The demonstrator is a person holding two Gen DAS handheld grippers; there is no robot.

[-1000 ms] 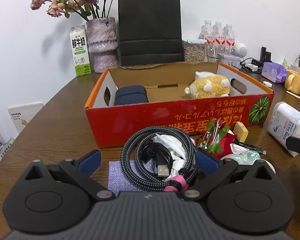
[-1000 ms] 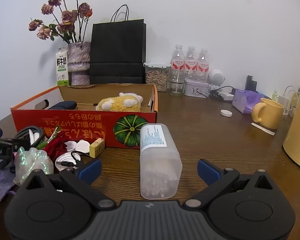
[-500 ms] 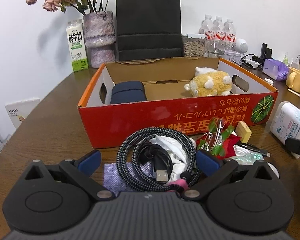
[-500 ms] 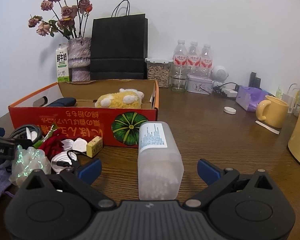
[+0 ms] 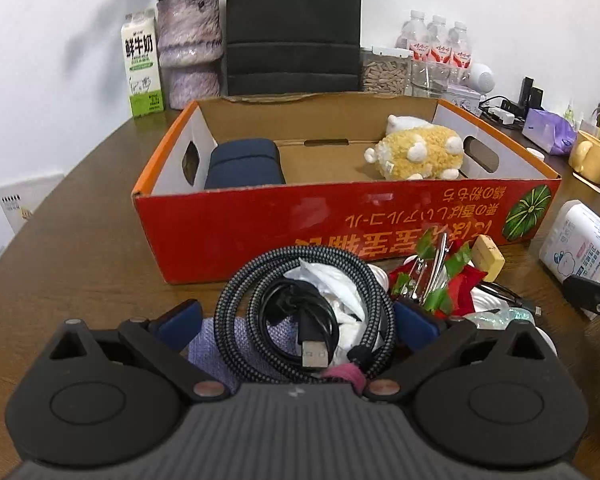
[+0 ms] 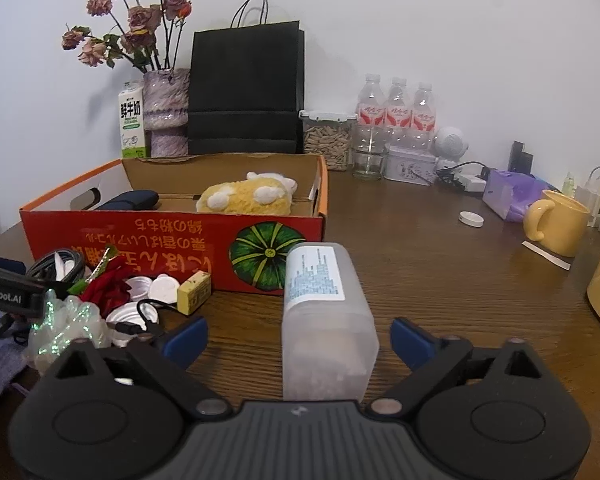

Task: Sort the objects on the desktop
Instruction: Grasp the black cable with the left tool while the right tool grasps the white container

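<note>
My left gripper (image 5: pixel 298 320) is open around a coiled grey braided cable (image 5: pixel 236 300) that lies on a purple cloth (image 5: pixel 216 350). Its right pad is at the coil's edge and its left pad stands clear. My right gripper (image 6: pixel 300 340) straddles a frosted plastic container (image 6: pixel 324 312) lying on the table. Its jaws are closing, with gaps still on both sides. Behind both stands a red cardboard box (image 5: pixel 340 232) (image 6: pixel 140 236). The box holds a yellow plush toy (image 5: pixel 416 152) (image 6: pixel 244 200) and a dark blue case (image 5: pixel 244 164) (image 6: pixel 132 200).
Between the grippers lies a pile: a red fabric rose (image 6: pixel 108 288), white lids (image 6: pixel 162 286), a yellow block (image 6: pixel 194 292) and a shiny wrapper (image 6: pixel 64 320). At the back stand a black paper bag (image 6: pixel 246 88), a flower vase (image 6: pixel 166 112), a milk carton (image 6: pixel 132 124) and water bottles (image 6: pixel 396 116). A yellow mug (image 6: pixel 560 224) is at the right.
My right gripper's jaws have narrowed a little toward the container. My left gripper has tipped slightly downward, so the box sits higher in its view; the cable has stayed between its jaws.
</note>
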